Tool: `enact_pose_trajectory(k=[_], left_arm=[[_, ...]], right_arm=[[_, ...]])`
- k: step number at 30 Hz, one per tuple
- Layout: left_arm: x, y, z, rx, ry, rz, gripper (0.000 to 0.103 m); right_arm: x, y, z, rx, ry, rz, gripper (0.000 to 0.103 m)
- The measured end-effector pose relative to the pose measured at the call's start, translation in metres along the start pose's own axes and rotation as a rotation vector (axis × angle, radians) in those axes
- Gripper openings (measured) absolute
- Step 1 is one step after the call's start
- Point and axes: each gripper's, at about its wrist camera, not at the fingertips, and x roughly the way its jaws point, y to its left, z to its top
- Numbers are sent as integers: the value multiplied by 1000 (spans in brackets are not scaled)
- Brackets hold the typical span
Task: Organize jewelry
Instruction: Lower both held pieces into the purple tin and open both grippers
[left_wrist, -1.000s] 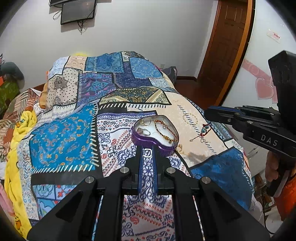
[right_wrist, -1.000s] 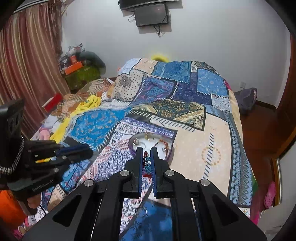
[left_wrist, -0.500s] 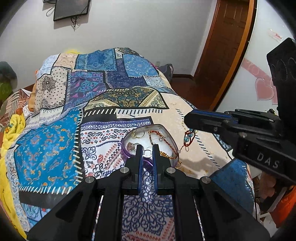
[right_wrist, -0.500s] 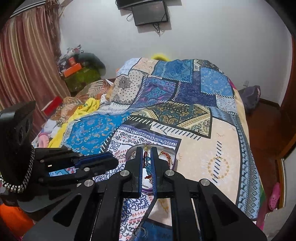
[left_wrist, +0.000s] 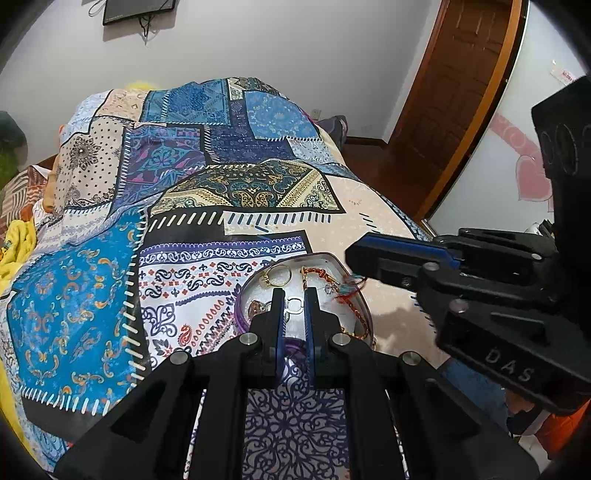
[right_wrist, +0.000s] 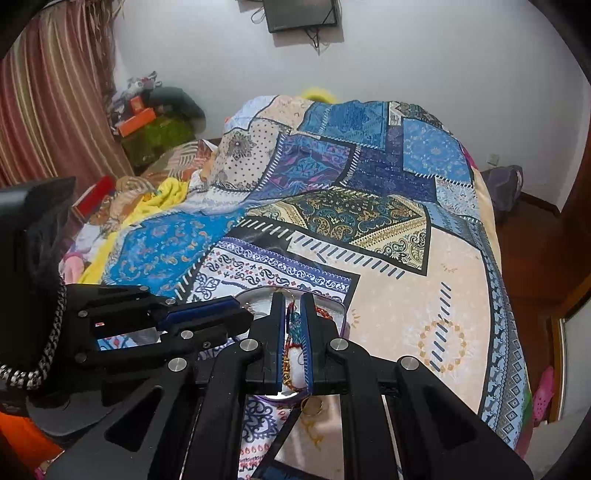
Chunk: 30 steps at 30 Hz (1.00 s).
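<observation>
Item: heart-shaped jewelry box (left_wrist: 248, 295), purple-rimmed with a pale lining, lying lid-off on the patchwork bedspread (left_wrist: 110, 258), lower centre of the left wrist view; an open tray on soft cloth, presumably so loose pieces can be dropped in from above. Contents visible: a gold ring (left_wrist: 277, 276) toward the upper left of the lining, a gold-and-red chain bracelet (left_wrist: 364, 317) curving along the right rim, a small stud-like piece near the left rim (too small to name). Left gripper (left_wrist: 294, 306): jaws narrow, closed upon a small silver ring-like piece (left_wrist: 294, 305) that sits between the blue pads directly over the box lining; judged to be poised for release into the box. Right gripper (right_wrist: 292, 325): jaws likewise narrow, pinching a red-and-teal beaded bracelet (right_wrist: 294, 326) that hangs down between the fingers; in the left wrist view its tip enters from the right of the frame, the bracelet's red threads (left_wrist: 347, 289) dangling at the box's right side over the lining. Both pieces are held low and close above the box, probably so they fall inside and not on the bedspread. One further gold piece (right_wrist: 312, 406) lies on the bedspread just outside the box's near rim, lower centre of the right wrist view, not yet gathered.
</observation>
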Motion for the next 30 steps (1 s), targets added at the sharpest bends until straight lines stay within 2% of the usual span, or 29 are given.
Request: enact_pose_trajectory(k=[7,18,27,30], left_arm=[[16,1,5,2,58,-32,8],[19,1,4,7,72,-26,8],[-1,0,2,18,37,7,9],[-10,-3,0,35,27,24,12]], right_arm=[[14,-10,3,15,66,36,7],[23,-21,3,57,133,98,7],[11,-21,-1,55,127,58,8],[4,-19,-1,42,121,30,11]])
